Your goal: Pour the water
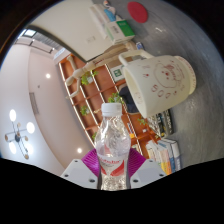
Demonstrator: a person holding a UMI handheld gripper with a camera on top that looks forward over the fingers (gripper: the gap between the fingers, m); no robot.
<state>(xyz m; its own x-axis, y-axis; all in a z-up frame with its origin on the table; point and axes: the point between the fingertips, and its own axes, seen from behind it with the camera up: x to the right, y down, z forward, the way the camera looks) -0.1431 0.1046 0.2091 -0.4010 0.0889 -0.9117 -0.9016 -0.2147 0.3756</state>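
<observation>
A clear plastic water bottle [113, 145] with a white cap and a red-and-white label stands between my fingers, and both purple pads [92, 160] press on its sides. My gripper [114, 168] is shut on it. The whole view is strongly tilted. A cream mug [160, 82] with a small printed pattern and a handle toward the bottle lies just beyond the bottle's cap, its opening turned toward the far side. The bottle's base is hidden behind my fingers.
A grey table surface [150, 30] runs behind the mug, with a red round thing [137, 11] and a white item on it. Wooden shelves [85, 75] with books and boxes stand behind the bottle. Ceiling lights [18, 135] show beyond the shelves.
</observation>
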